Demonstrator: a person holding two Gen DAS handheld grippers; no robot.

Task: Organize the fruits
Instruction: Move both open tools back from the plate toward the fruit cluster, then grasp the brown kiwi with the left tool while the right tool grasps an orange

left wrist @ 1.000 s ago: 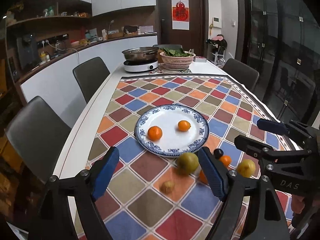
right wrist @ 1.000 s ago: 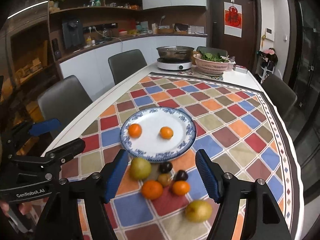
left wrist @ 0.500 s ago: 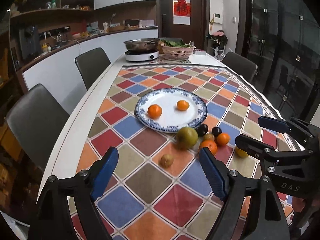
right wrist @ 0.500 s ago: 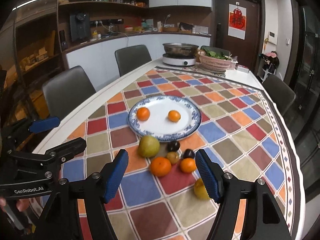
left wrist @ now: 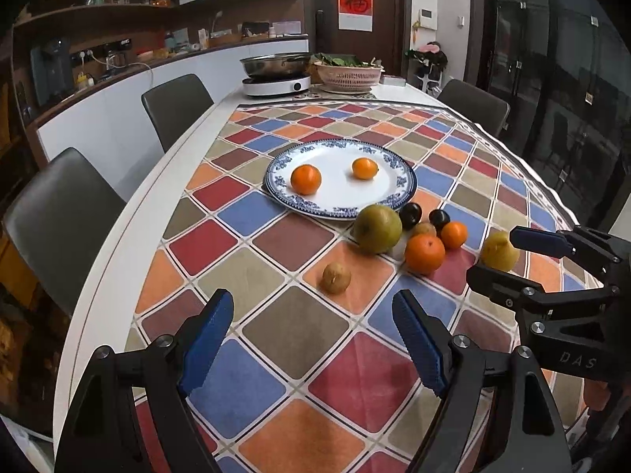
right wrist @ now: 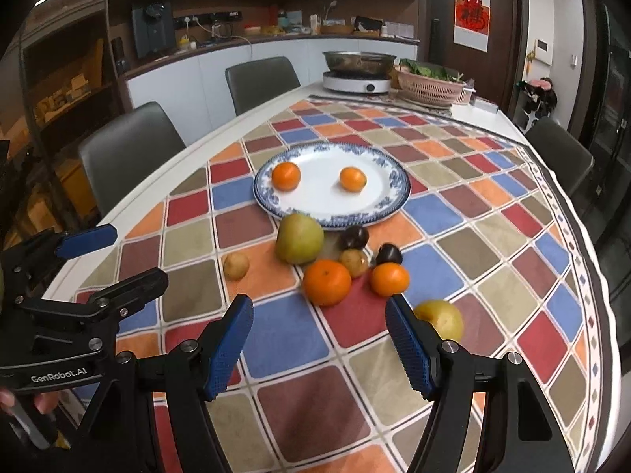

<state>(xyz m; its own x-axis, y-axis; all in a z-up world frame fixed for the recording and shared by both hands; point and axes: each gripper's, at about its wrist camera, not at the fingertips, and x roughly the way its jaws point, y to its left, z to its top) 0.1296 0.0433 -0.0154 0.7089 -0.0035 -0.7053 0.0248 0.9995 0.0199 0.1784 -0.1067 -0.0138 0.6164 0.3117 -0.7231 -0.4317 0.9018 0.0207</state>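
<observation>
We hold the left gripper and the right gripper above the checkered tablecloth, both spread wide with nothing between their fingers; two oranges sit apart on the blue-rimmed plate; just in front of it lie a green pear, two more oranges, dark plums and a yellow pear beside the right gripper's finger

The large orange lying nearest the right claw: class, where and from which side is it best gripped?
Grip the large orange across its widest middle, coming from the near side with the open right claw. It is round, and other fruit crowds its far side, while its near side is free.
</observation>
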